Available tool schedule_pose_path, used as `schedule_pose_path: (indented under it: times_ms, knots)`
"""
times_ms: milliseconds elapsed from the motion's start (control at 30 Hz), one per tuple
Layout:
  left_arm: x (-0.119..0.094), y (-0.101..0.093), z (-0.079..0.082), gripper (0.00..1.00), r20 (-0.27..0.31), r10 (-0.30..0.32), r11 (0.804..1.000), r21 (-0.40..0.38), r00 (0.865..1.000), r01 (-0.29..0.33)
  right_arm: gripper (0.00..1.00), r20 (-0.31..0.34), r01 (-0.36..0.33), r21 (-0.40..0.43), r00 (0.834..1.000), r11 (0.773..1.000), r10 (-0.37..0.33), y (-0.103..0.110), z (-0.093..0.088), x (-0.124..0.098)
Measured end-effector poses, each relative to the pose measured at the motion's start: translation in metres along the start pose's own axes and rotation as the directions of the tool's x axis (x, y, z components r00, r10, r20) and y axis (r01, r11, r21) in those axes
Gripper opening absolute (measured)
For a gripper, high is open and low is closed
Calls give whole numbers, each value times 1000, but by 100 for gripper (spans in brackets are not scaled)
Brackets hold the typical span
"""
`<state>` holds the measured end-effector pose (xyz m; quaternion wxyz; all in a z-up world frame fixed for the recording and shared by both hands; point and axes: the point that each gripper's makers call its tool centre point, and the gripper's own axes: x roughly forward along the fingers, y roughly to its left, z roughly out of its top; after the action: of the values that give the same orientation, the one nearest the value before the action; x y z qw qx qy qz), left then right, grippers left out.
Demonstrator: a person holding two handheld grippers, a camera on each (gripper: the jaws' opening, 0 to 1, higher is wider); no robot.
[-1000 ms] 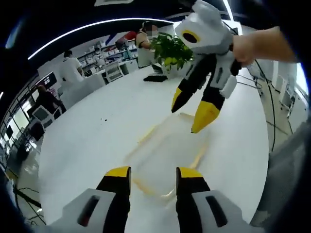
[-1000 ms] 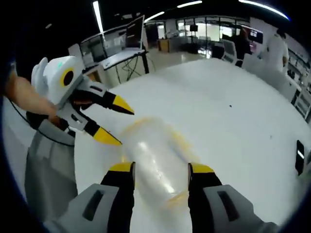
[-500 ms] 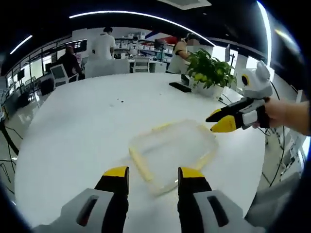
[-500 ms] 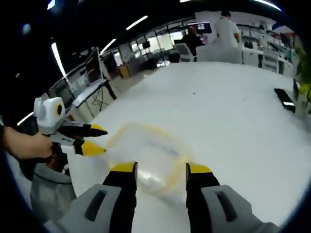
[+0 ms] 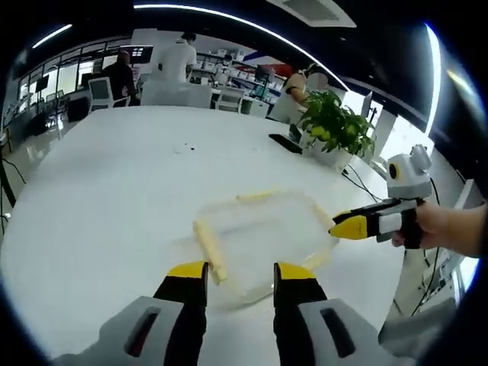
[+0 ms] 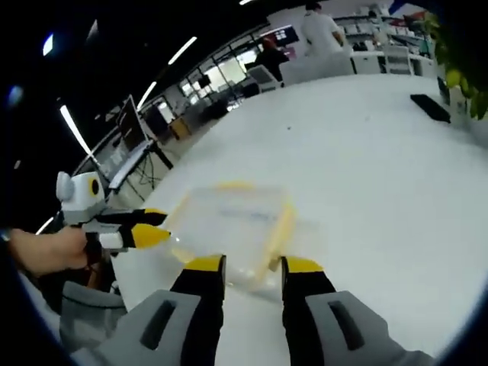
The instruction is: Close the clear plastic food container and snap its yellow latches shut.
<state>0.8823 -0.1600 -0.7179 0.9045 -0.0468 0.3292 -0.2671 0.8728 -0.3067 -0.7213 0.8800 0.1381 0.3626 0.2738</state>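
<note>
Container point(image 5: 263, 232), clear plastic with yellow latches, lies flat on the white table point(image 5: 114, 183) directly ahead of the left gripper point(image 5: 240, 276) in the left gripper view. Its near edge sits just past the two yellow jaw tips. A yellow latch point(image 5: 207, 242) runs along the side just ahead of the left jaw tip; further yellow trim shows on the far edge and on the side nearest the other tool. No contents can be made out through the clear walls. The left gripper's jaws stand parted with a plain gap between them, gripping nothing. The right gripper point(image 5: 343, 226) enters from the right, held in a person's hand point(image 5: 431, 225), its yellow tips close together and at the container's edge; contact cannot be confirmed. Beyond the container stand a potted plant point(image 5: 335, 130) and a dark flat device point(image 5: 286, 142), both well apart from it.

In the right gripper view the container point(image 6: 232, 229) again lies just ahead of the right gripper point(image 6: 252, 267), its near edge between and just beyond the jaw tips. A yellow latch point(image 6: 276, 232) lies along the side ahead of the right jaw. The interior looks empty. The jaws are parted and hold nothing. The left gripper point(image 6: 149, 229) comes in from the left, held in a hand point(image 6: 46, 250), its tips at the container's edge.
</note>
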Motion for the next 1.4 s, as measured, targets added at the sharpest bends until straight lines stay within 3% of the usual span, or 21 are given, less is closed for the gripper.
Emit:
schedule_pose_path:
  times_ms: [400,600,800,1400]
  knots:
    - [1,13,4,24,13,-43,998,-38,999,44,26,61,45,30,997,999,-47,8,-2,0]
    - [-1,25,7,23,16,-36,998,-53,999,37,26,82,61,43,995,997,-64,17,-1,9]
    - [-2,32,8,23,20,-20,998,-60,1000,21,27,80,56,33,995,998,-58,21,-1,14]
    - [-4,31,7,23,28,9,998,-65,1000,-7,28,63,24,6,998,1000,-24,19,1,17]
